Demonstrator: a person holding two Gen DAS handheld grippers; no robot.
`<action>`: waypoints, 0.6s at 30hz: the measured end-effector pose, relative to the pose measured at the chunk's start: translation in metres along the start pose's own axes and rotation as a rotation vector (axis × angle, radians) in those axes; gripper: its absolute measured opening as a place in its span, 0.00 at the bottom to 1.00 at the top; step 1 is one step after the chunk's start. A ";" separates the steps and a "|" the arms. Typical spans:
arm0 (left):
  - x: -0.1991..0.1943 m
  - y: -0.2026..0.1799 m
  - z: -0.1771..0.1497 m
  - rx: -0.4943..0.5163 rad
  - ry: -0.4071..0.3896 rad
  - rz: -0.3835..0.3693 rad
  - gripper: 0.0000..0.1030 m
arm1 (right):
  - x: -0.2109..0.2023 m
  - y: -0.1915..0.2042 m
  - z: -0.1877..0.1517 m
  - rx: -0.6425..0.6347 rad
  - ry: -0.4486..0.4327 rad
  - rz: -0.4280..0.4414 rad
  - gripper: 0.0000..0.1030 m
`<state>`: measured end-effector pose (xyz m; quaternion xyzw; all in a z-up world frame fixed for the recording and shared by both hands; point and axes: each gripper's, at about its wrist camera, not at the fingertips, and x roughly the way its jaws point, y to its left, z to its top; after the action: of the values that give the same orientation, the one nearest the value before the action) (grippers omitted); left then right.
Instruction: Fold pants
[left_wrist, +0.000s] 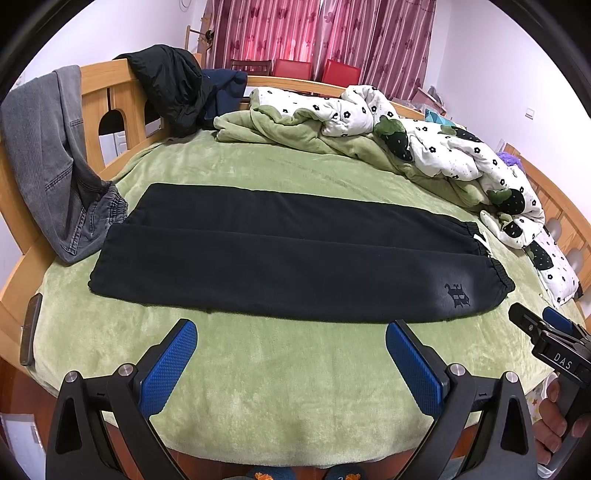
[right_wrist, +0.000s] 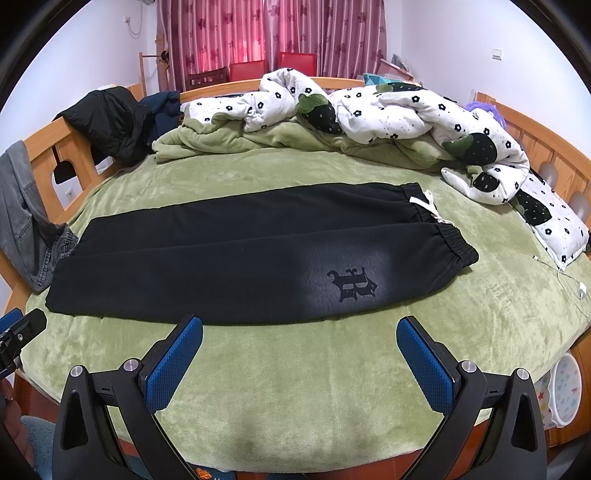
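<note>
— Pants (left_wrist: 288, 254): where?
— Black, flat along the green bed (left_wrist: 258, 369), legs side by side, waistband to the right.
— Claws?
— Left claw (left_wrist: 291, 354) and right claw (right_wrist: 299, 350) both spread wide, empty, hovering short of the near edge.

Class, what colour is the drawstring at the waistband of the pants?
White; the drawstring shows best in the right wrist view.

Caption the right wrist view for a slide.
Open right tongs hover above a green blanket, facing black pants laid flat.
</note>
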<state>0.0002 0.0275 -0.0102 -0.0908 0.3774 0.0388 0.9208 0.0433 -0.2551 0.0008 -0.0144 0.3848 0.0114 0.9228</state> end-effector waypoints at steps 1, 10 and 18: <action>0.000 0.000 0.001 -0.001 0.001 -0.001 1.00 | 0.000 0.000 0.000 0.000 -0.001 0.000 1.00; 0.000 -0.001 0.002 -0.001 0.003 -0.001 1.00 | 0.000 0.000 0.000 0.001 -0.001 0.000 1.00; 0.000 0.001 0.001 -0.002 0.000 -0.003 1.00 | -0.001 -0.001 -0.001 0.014 0.002 0.005 1.00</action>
<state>0.0007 0.0283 -0.0098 -0.0923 0.3773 0.0380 0.9207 0.0418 -0.2561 0.0005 -0.0070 0.3856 0.0110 0.9226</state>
